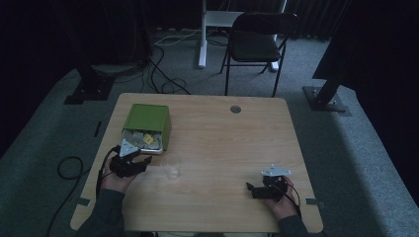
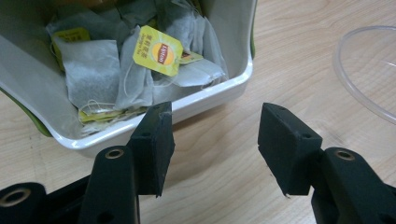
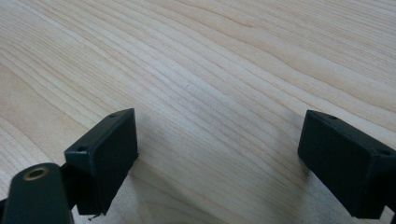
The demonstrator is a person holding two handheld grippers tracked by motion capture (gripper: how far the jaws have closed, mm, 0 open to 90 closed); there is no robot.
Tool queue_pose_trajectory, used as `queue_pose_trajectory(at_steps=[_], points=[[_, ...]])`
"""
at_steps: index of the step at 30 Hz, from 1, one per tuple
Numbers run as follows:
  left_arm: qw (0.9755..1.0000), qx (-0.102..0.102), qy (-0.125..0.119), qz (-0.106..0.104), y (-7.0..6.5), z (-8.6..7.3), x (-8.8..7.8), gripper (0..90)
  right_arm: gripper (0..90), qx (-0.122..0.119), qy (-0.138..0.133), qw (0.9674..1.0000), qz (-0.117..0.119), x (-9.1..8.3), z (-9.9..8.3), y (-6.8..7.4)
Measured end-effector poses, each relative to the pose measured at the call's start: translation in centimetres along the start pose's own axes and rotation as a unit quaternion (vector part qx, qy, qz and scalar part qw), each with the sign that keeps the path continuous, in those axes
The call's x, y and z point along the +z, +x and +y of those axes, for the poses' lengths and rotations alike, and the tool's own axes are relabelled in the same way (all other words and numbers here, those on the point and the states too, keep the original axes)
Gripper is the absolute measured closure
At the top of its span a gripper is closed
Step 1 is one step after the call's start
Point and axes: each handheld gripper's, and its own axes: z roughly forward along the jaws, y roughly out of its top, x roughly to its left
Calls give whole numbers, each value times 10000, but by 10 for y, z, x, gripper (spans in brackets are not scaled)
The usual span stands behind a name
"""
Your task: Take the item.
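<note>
A green box (image 1: 147,122) lies on its side at the table's left, its white-lined mouth (image 2: 219,91) facing the person. Several tea bags (image 2: 93,70) lie inside, one with a yellow tag (image 2: 158,50). A clear glass (image 1: 171,165) stands just right of the box; its rim (image 2: 369,70) curves in at the right of the left gripper view. My left gripper (image 1: 143,161) is open just in front of the box's mouth, nothing between its jaws. My right gripper (image 1: 250,188) rests open near the front right, over bare wood (image 3: 210,93).
The wooden table (image 1: 222,138) has a round cable hole (image 1: 235,109) near its far edge. A black folding chair (image 1: 257,44) stands behind the table on grey carpet. Cables (image 1: 69,168) trail on the floor at the left.
</note>
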Motion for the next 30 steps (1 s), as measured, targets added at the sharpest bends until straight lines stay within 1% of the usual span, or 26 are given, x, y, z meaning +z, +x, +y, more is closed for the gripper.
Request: queue_pose_trajectory(at_steps=[8,13,18,22,30], points=[[10000,8,51,61,6,7,3,494,115,-5,-7,10000,1,0,0,0],[9999,-48,87,67,10,9,7,499,115,-11,-5,10000,3,0,0,0],[9999,-17,134,76,11,12,12,504,115,-12,-5,10000,3,0,0,0],[9999,-33,151,57,11,13,14,517,115,-12,-5,10000,3,0,0,0],[9997,-110,198,1,13,16,24,483,115,-11,-5,10000,3,0,0,0]])
